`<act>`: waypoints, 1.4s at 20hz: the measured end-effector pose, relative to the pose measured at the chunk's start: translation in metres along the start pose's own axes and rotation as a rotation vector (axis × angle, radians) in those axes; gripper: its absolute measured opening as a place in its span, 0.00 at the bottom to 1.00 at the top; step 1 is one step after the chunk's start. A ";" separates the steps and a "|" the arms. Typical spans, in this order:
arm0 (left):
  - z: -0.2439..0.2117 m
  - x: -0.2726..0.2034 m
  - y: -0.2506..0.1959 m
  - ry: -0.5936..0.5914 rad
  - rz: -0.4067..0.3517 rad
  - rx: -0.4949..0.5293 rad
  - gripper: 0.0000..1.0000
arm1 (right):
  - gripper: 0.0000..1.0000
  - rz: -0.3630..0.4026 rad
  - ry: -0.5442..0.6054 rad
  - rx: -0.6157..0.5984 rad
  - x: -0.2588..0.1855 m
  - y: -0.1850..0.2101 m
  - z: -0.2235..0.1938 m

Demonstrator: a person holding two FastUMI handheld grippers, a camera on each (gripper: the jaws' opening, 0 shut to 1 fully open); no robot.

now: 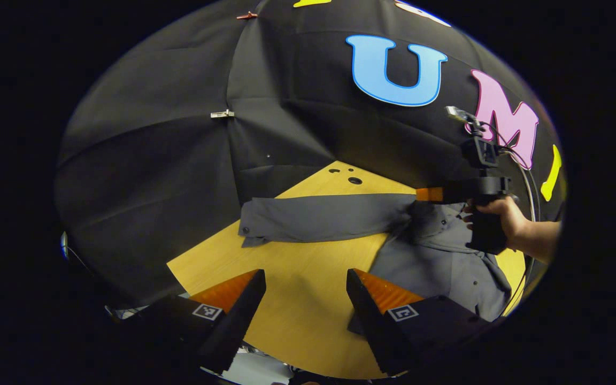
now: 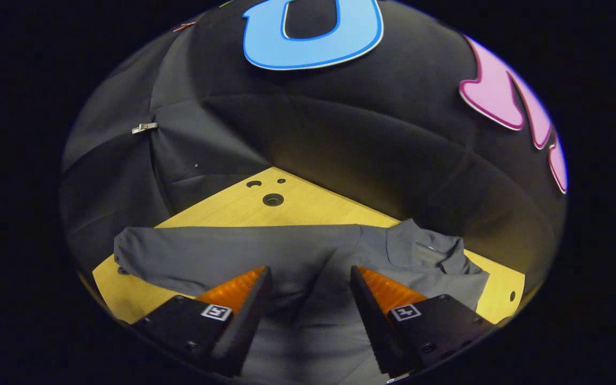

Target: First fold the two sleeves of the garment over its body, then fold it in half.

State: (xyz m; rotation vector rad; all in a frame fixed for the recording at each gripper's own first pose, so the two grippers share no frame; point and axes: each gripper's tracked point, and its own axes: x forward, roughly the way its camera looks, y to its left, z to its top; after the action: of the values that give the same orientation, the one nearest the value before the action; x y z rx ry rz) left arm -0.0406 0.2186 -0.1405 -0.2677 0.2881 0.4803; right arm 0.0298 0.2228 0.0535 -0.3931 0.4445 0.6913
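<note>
Dim overall, with light pooling warmly on the tabletop (image 1: 308,267) ahead of the fingers (image 1: 244,305) and fading fast into darkness behind. Strong fisheye bending toward the edges; sharp mid-frame, softer and shadowed right at the fingers.

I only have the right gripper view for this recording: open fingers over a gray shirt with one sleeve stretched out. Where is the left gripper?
Observer: The left gripper hangs over bare wooden table with its fingers open and nothing between them.
Operator: How does it sit relative to the sleeve?
Observer: The sleeve lies flat across the table beyond its fingertips, with a strip of bare wood between them.
Operator: What does that view show of my gripper?
Observer: A hand holds the right gripper, and its fingers point at the place where the sleeve joins the body of the gray shirt.
</note>
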 end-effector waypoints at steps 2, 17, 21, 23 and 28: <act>0.004 0.005 0.016 -0.013 0.021 0.006 0.96 | 0.97 -0.023 0.006 0.020 -0.023 -0.008 -0.010; 0.019 0.120 0.082 -0.007 0.087 -0.013 0.96 | 0.98 -0.339 -0.010 0.136 -0.237 -0.146 -0.089; 0.025 0.163 0.091 0.011 0.101 0.000 0.96 | 0.98 -0.418 0.020 0.211 -0.282 -0.166 -0.123; 0.025 0.182 0.091 0.032 0.110 0.030 0.92 | 0.98 -0.448 0.041 0.238 -0.299 -0.171 -0.137; 0.024 0.218 0.073 0.078 0.073 0.063 0.96 | 0.98 -0.495 0.043 0.294 -0.347 -0.171 -0.147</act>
State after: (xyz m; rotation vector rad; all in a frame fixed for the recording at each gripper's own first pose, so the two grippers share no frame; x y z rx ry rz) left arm 0.1134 0.3785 -0.2037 -0.2152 0.3897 0.5331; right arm -0.1293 -0.1482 0.1423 -0.2255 0.4594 0.1329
